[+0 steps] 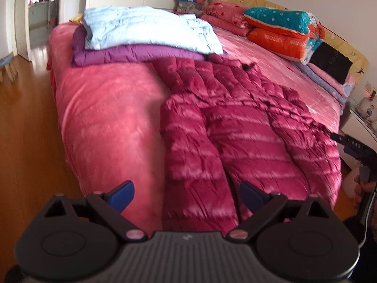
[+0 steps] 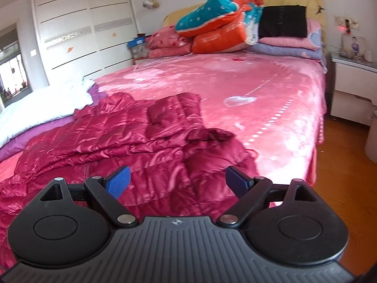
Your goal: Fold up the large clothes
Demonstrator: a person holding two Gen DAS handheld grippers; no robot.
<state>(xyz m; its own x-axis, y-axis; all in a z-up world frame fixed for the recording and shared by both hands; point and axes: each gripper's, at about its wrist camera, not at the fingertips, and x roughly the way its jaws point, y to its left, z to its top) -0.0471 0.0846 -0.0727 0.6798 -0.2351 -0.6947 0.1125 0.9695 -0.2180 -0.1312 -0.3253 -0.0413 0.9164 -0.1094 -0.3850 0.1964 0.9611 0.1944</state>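
Crimson down coat (image 1: 235, 127) lies spread over the near end of your pink bed (image 1: 106, 108), and both your grippers hover above it, holding nothing. Your left gripper (image 1: 186, 195) has its jaws wide apart over the hem; only this view catches your right gripper (image 1: 353, 151) at the frame's edge. Your right gripper's own camera (image 2: 178, 181), jaws also spread, shows what the left misses: the folded-in sleeve (image 2: 174, 110) and a nightstand (image 2: 351, 89) beyond.
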